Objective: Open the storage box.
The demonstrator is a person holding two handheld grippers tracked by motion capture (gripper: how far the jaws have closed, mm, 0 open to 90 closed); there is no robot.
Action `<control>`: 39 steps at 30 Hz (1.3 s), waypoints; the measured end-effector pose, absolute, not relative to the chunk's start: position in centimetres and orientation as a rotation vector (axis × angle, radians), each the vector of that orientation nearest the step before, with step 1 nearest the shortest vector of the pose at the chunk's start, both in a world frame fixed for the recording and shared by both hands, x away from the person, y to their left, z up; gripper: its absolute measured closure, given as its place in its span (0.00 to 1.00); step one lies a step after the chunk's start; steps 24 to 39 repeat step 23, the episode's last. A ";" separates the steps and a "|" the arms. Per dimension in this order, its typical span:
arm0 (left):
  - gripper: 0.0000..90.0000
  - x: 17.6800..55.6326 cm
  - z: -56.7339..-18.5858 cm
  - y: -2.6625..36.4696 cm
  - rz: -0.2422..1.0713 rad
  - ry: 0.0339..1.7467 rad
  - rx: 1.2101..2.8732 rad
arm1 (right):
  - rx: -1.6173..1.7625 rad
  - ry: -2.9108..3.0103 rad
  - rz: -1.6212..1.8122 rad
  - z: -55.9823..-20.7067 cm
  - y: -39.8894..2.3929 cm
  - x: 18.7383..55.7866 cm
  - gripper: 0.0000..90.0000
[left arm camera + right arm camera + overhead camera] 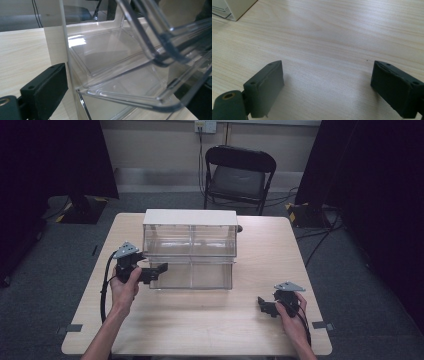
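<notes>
A clear plastic bin cabinet (190, 217) with a white top stands at the middle back of the wooden table (210, 330). Its lower left bin (172, 277) is tilted out toward me and is empty. My left gripper (161, 268) sits at that bin's left front corner. In the left gripper view the jaws stand wide, the gripper (125, 87) straddling the bin's clear front rim (130, 100), and no pad visibly presses on it. My right gripper (263, 306) rests low over the table at the right front. It (327, 75) is open, with bare wood between its jaws.
A black folding chair (239, 175) stands behind the table. A corner of the white cabinet (235, 10) shows at the far left of the right gripper view. Dark curtains hang at both sides, with cables on the floor at the right.
</notes>
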State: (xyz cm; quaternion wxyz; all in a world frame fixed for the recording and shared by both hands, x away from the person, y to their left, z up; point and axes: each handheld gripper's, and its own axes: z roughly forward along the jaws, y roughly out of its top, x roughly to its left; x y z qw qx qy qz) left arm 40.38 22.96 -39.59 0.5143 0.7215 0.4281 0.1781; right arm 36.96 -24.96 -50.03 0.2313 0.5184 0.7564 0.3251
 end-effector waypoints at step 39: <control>0.03 40.4 -39.5 23.0 0.427 1.019 1.737 | 1.425 2.080 0.894 -50.0 -25.0 37.0 0.12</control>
